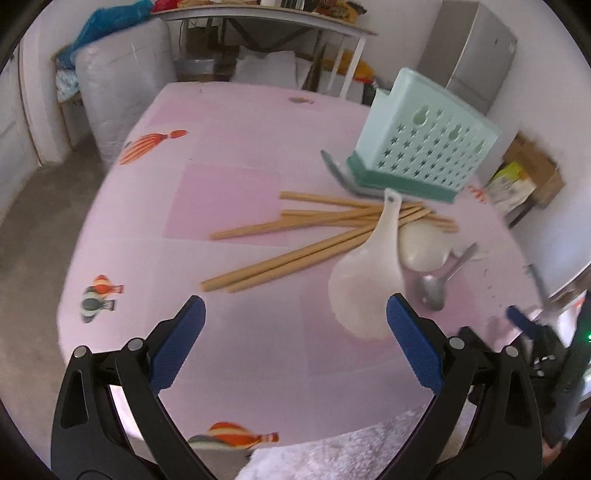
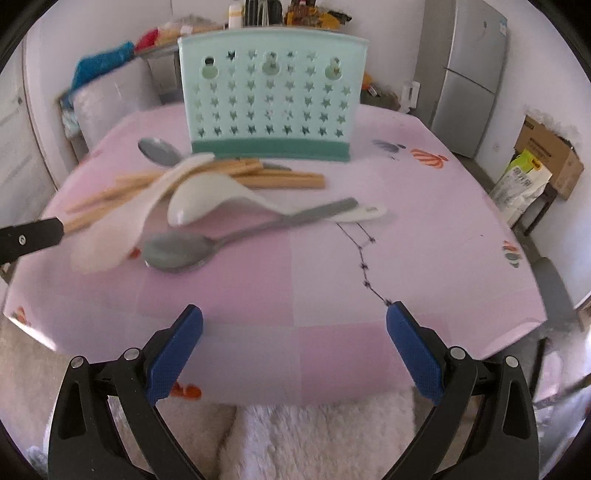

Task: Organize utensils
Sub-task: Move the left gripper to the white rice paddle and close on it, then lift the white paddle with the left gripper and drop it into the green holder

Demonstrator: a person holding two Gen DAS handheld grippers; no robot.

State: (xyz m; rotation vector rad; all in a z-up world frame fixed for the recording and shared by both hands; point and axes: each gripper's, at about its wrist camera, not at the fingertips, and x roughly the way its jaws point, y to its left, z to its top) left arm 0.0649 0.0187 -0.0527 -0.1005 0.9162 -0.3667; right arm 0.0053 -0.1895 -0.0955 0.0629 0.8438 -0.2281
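A mint-green utensil holder (image 2: 271,98) with star holes stands on the pink table (image 2: 406,229); it also shows in the left wrist view (image 1: 421,140). In front of it lie several wooden chopsticks (image 1: 295,236) (image 2: 280,179), two white plastic spoons (image 1: 365,280) (image 2: 218,203) and two metal spoons (image 2: 207,249) (image 2: 159,151). My left gripper (image 1: 295,332) is open and empty, hovering over the table left of the white spoon. My right gripper (image 2: 293,332) is open and empty near the table's front edge.
A white fluffy cloth (image 2: 314,439) lies below the front edge. A fridge (image 2: 469,74) and cardboard boxes (image 2: 546,155) stand at the right. A cluttered shelf table (image 1: 266,22) and white sacks (image 1: 122,96) are behind.
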